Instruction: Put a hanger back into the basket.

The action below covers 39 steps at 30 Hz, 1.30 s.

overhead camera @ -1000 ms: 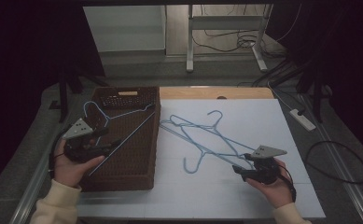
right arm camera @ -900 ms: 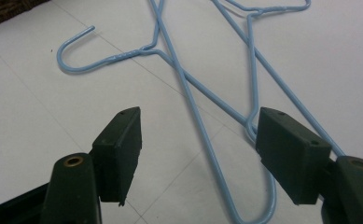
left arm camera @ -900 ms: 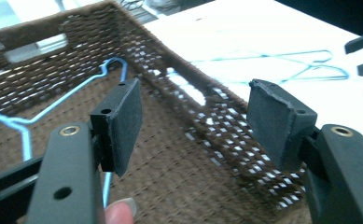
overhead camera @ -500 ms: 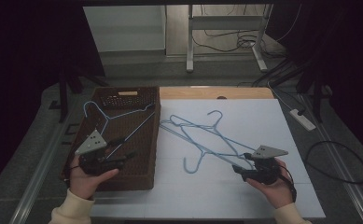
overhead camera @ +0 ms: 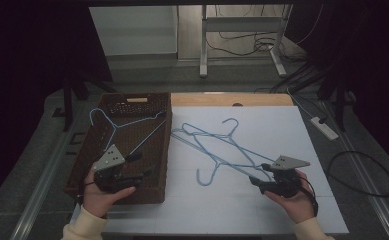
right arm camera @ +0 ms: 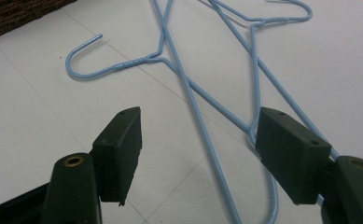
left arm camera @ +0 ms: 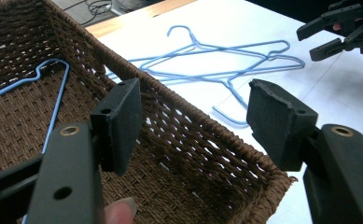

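A brown wicker basket point(overhead camera: 168, 145) stands at the left of the white table, and one blue wire hanger point(overhead camera: 127, 125) lies in it. Two more blue hangers point(overhead camera: 217, 145) lie crossed on the table's middle. My left gripper point(overhead camera: 141, 166) hovers open over the basket's near end, with nothing between its pads point(left arm camera: 195, 114). It looks across the basket rim point(left arm camera: 179, 105) at the table hangers point(left arm camera: 226, 51). My right gripper point(overhead camera: 258, 174) stands open at the hangers' right end. Their wires point(right arm camera: 184, 79) run on the table below its spread jaws point(right arm camera: 200, 135), untouched.
Bare white tabletop point(overhead camera: 282, 125) lies beyond and to the right of the hangers. A wooden strip point(overhead camera: 232, 99) borders the table's far edge. A power strip point(overhead camera: 324, 127) and cables lie on the floor to the right.
My left hand has moved from the basket's left edge rightward and nearer, over the basket's front part. The right hand and all hangers have stayed put.
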Each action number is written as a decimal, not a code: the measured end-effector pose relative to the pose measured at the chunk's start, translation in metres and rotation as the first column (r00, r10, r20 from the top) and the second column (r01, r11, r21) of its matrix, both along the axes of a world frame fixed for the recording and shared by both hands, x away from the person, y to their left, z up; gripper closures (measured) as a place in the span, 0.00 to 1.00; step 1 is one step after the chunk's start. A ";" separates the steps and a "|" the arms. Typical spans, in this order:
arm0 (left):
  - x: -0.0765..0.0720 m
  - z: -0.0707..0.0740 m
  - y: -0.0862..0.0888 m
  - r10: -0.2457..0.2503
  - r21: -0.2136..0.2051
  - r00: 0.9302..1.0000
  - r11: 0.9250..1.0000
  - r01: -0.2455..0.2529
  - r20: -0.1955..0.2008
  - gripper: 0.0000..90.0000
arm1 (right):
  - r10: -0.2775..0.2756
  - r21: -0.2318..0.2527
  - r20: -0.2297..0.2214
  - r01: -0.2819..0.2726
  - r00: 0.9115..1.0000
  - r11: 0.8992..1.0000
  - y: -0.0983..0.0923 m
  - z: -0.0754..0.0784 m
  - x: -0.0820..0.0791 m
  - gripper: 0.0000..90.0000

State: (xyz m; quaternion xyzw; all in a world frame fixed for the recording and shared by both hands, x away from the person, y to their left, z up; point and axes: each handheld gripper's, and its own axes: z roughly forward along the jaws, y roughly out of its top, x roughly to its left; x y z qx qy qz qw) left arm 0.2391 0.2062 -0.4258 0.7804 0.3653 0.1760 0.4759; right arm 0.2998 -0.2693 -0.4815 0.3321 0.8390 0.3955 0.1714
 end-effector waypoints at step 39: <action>0.001 -0.013 -0.014 -0.057 0.029 0.998 0.998 0.058 -0.031 0.39 | -0.028 -0.073 -0.010 0.028 1.000 0.997 0.012 0.002 0.009 0.38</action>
